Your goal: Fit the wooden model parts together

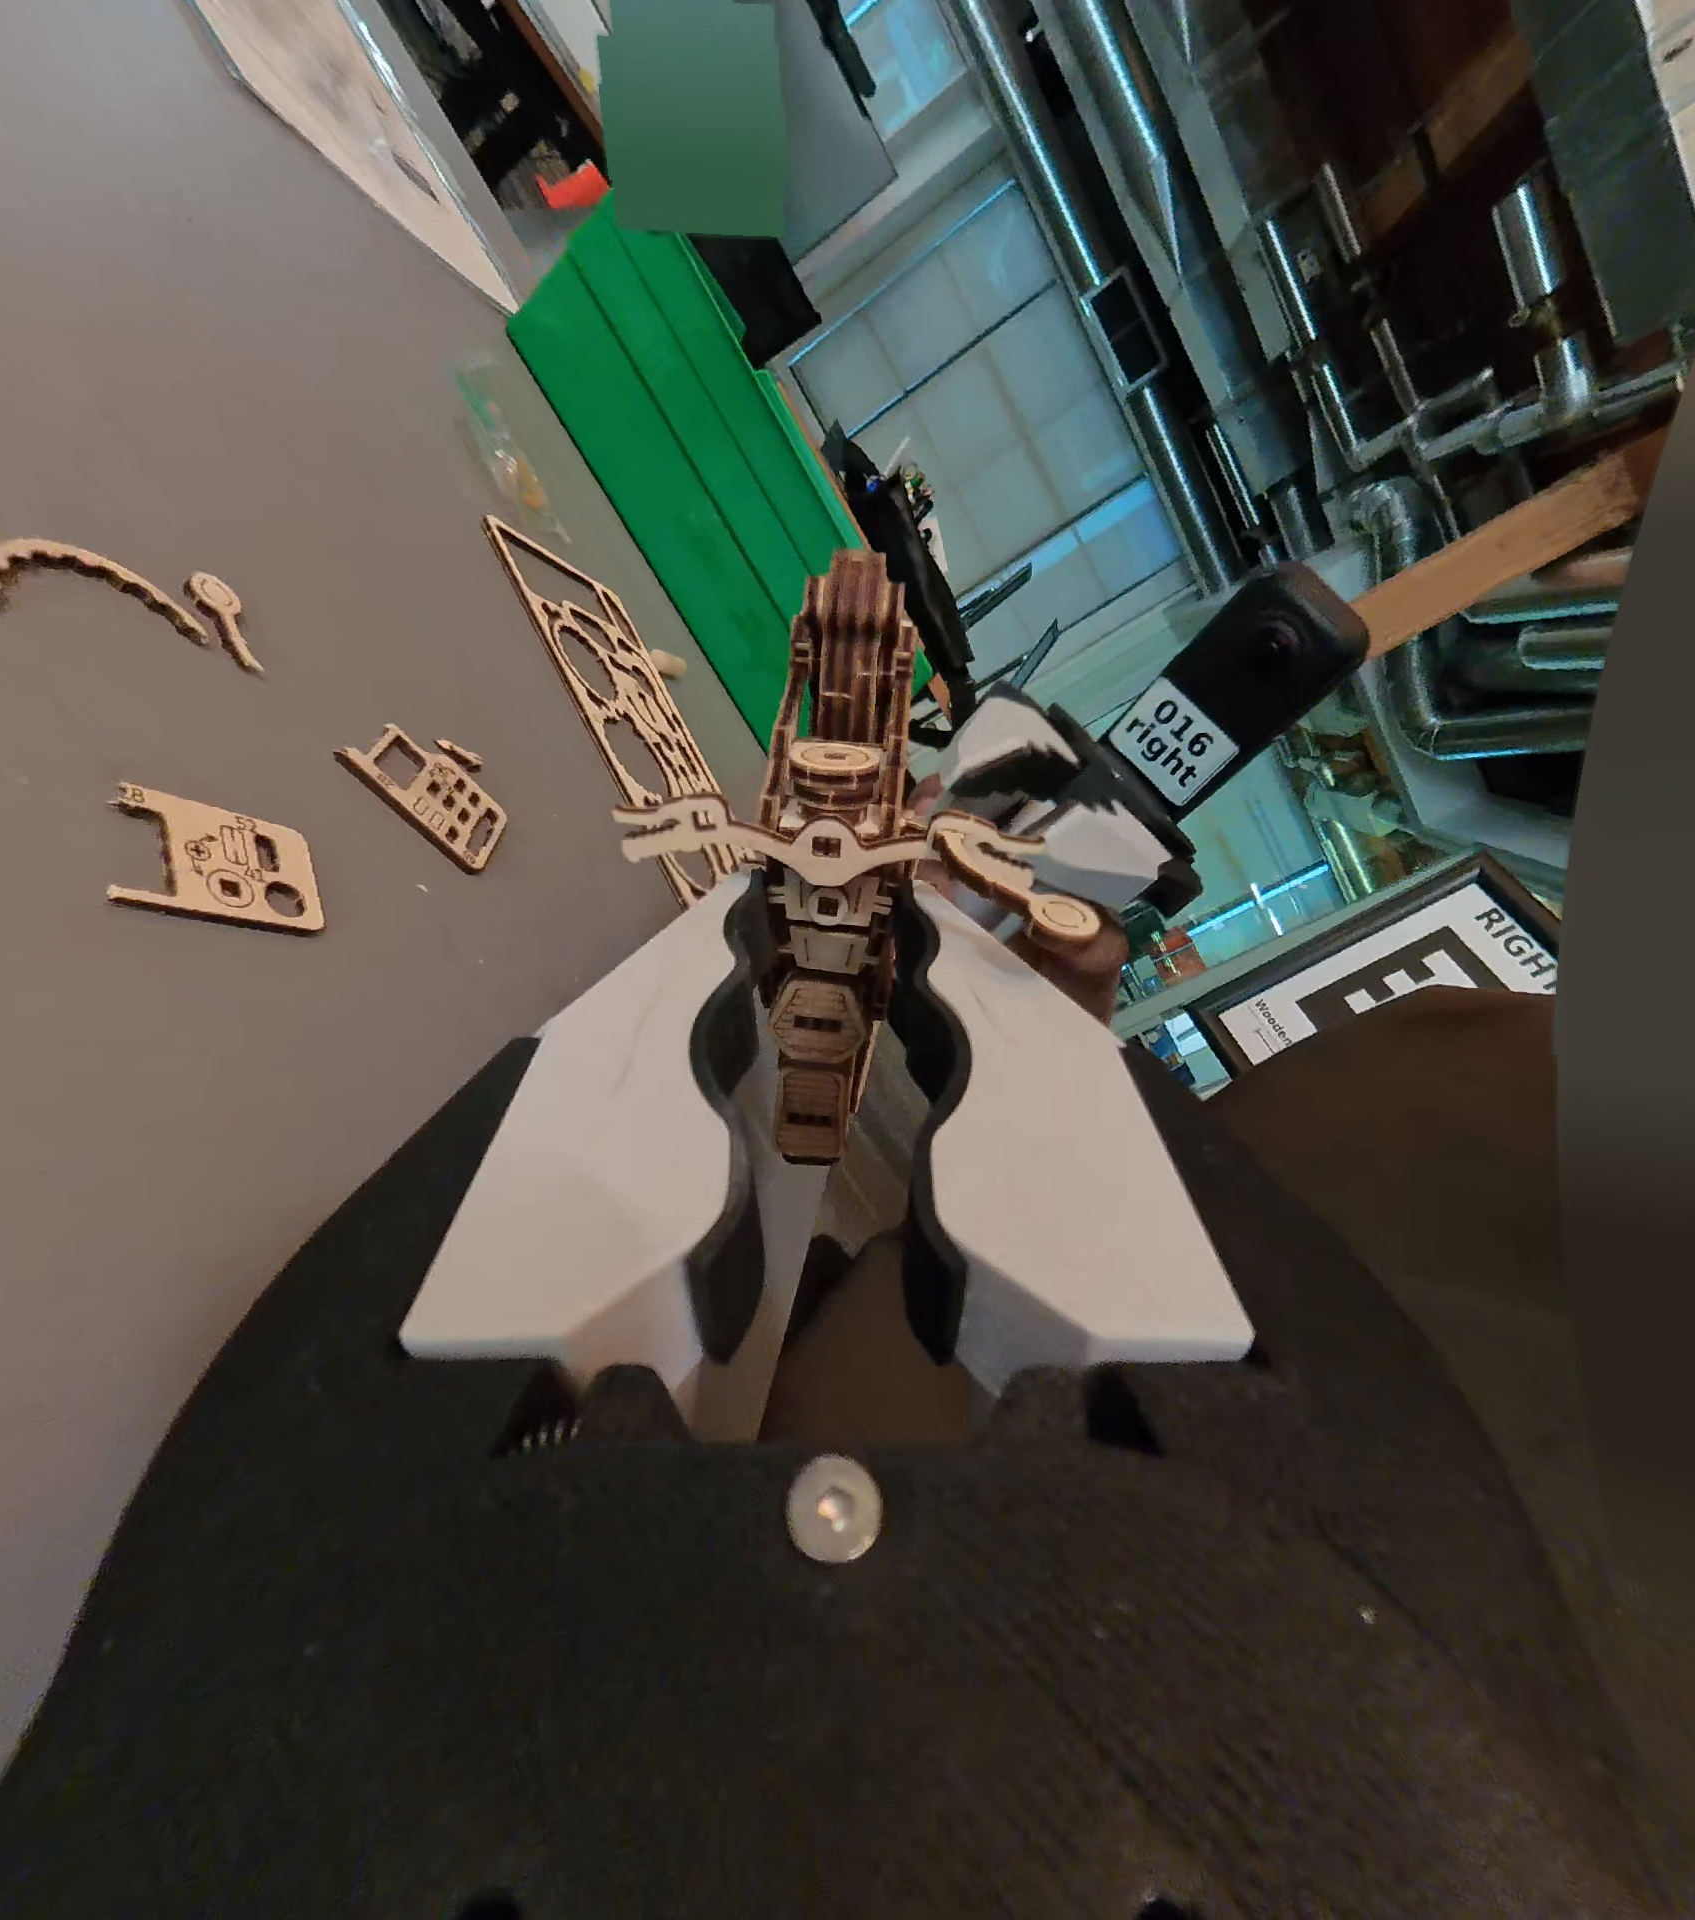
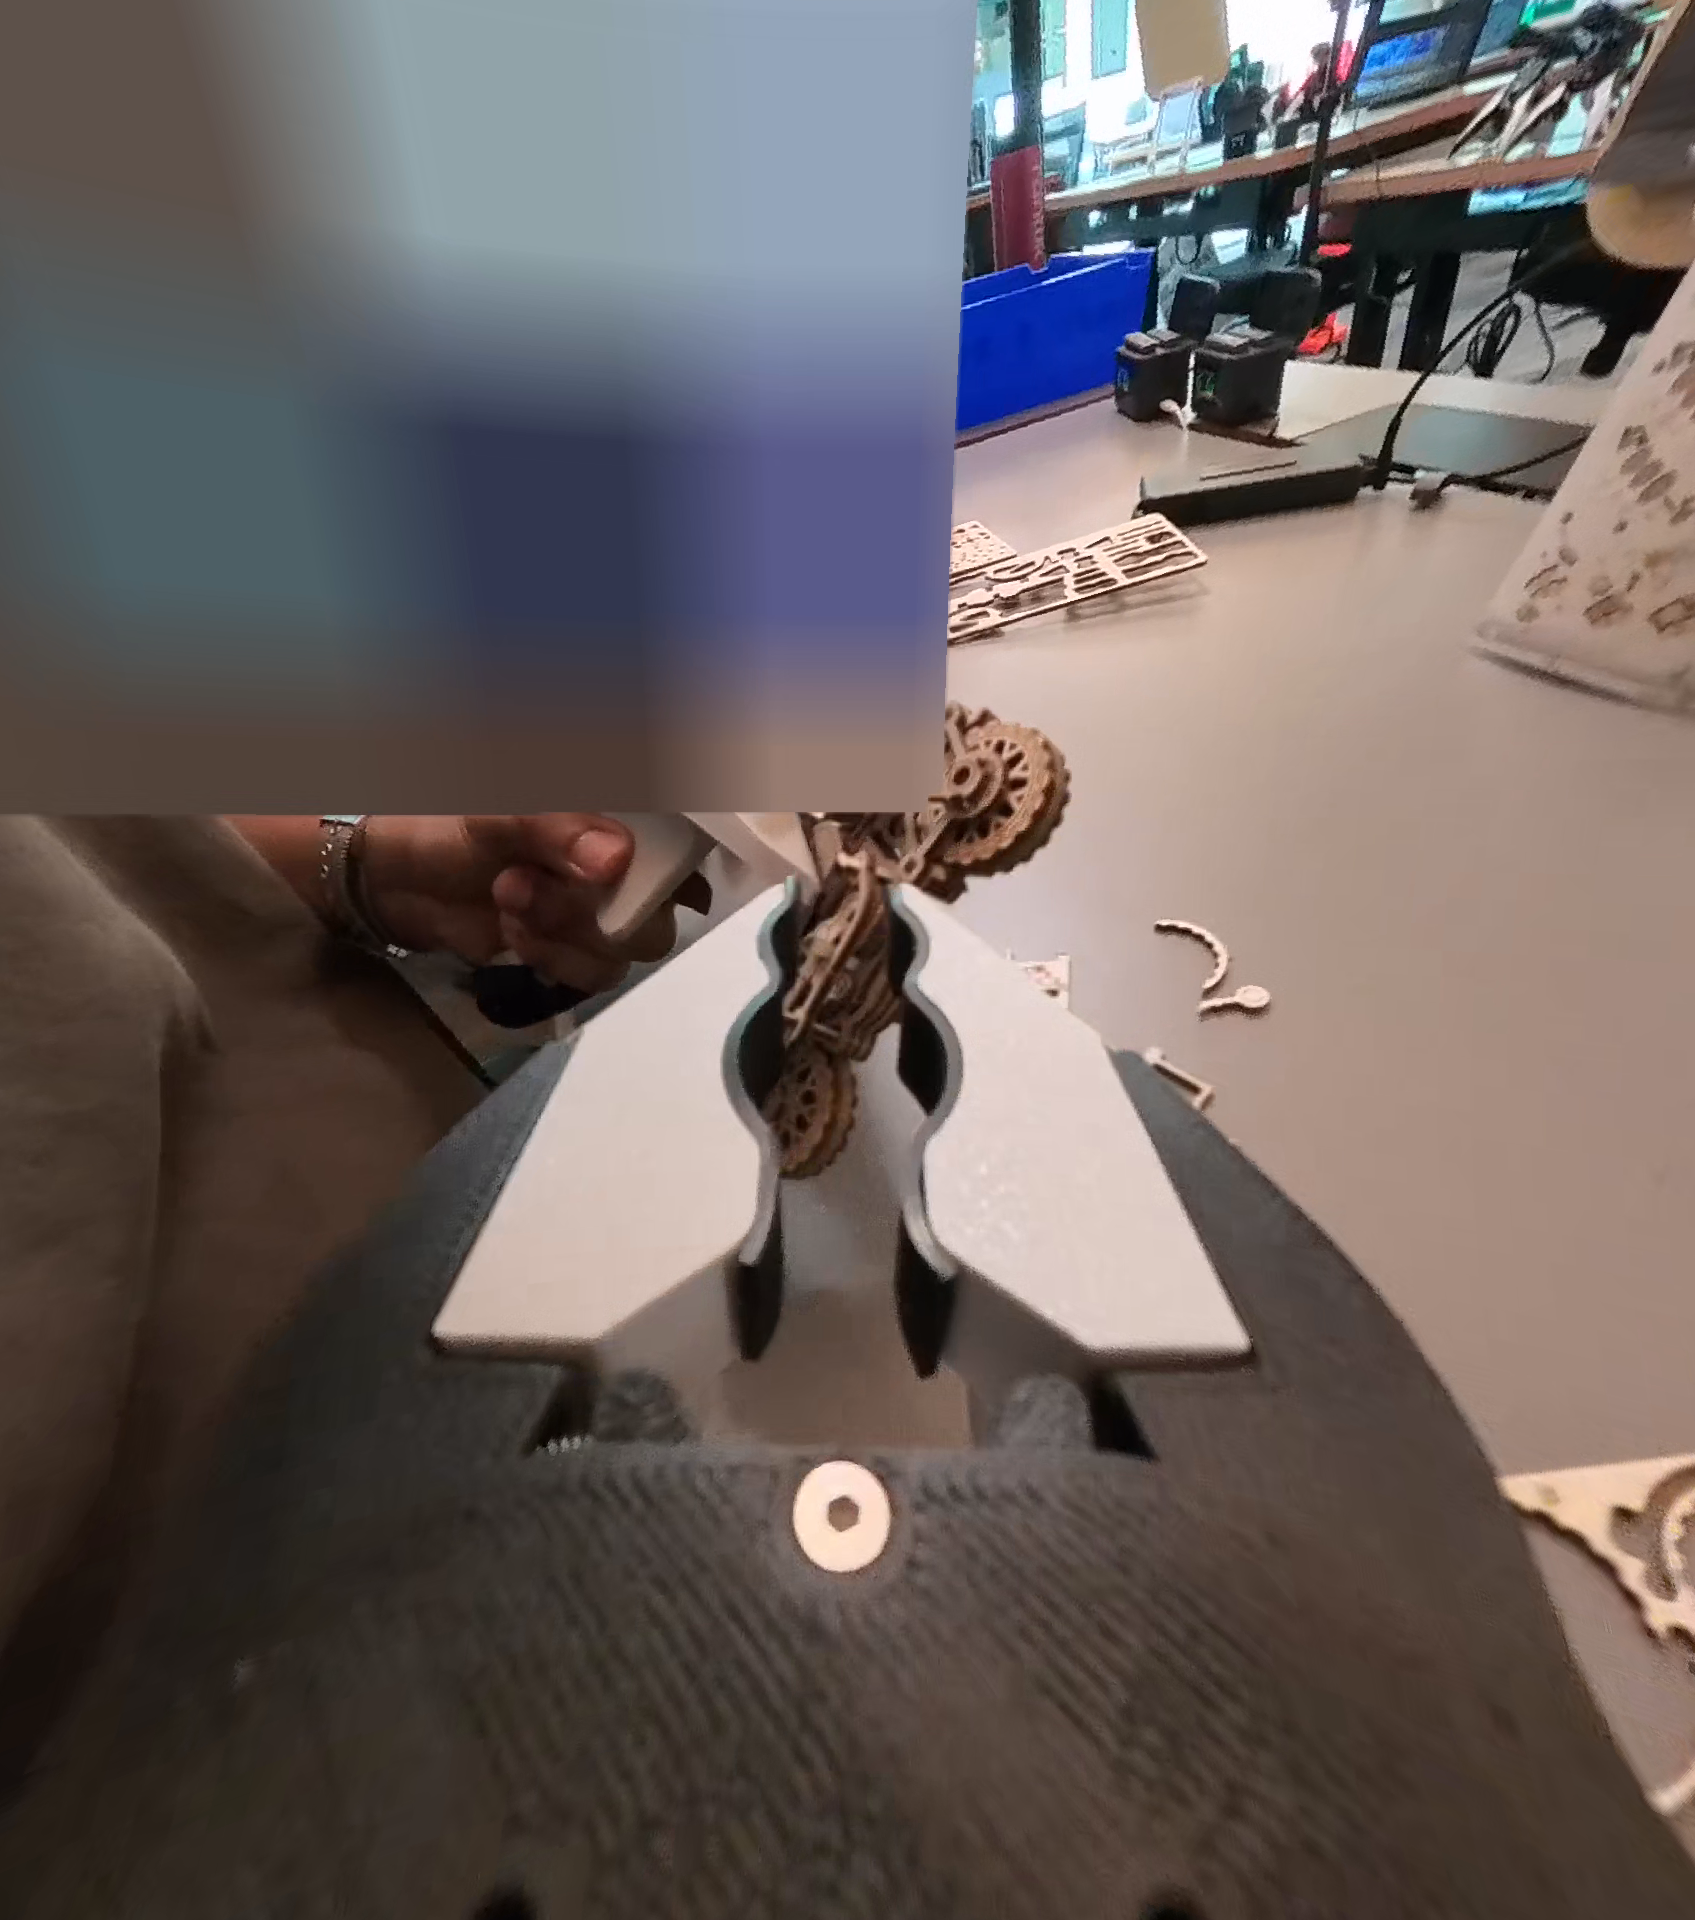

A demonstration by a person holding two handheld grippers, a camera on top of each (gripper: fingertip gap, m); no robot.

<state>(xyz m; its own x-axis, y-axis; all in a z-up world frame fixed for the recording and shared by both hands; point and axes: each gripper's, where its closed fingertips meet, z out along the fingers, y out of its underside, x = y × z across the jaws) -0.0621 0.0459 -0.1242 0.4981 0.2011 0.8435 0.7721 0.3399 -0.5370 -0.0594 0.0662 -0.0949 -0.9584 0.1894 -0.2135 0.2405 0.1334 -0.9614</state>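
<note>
A brown wooden motorcycle model (image 1: 832, 727) stands upright between the white fingers of my left gripper (image 1: 827, 904), which is shut on its lower body. Its pale handlebar (image 1: 718, 831) sticks out to both sides. My right gripper (image 1: 1025, 821) comes in from the right and is shut at the right handlebar end, on a small round-headed wooden part (image 1: 1061, 916). In the right wrist view the model (image 2: 999, 800) fills the narrow gap of the right gripper (image 2: 843, 904). A hand and the left gripper's finger (image 2: 656, 873) show behind it.
Loose wooden parts lie on the grey table (image 1: 95, 364): a curved strip (image 1: 84, 577), two flat plates (image 1: 219, 862) (image 1: 427, 795) and a punched-out sheet (image 1: 594, 686). A green bin (image 1: 666, 416) stands behind. An instruction booklet (image 2: 1674, 468), another sheet (image 2: 1071, 571) and a laptop (image 2: 1342, 468) are on the right. Spacing between my two grippers at the tips: around 4 cm.
</note>
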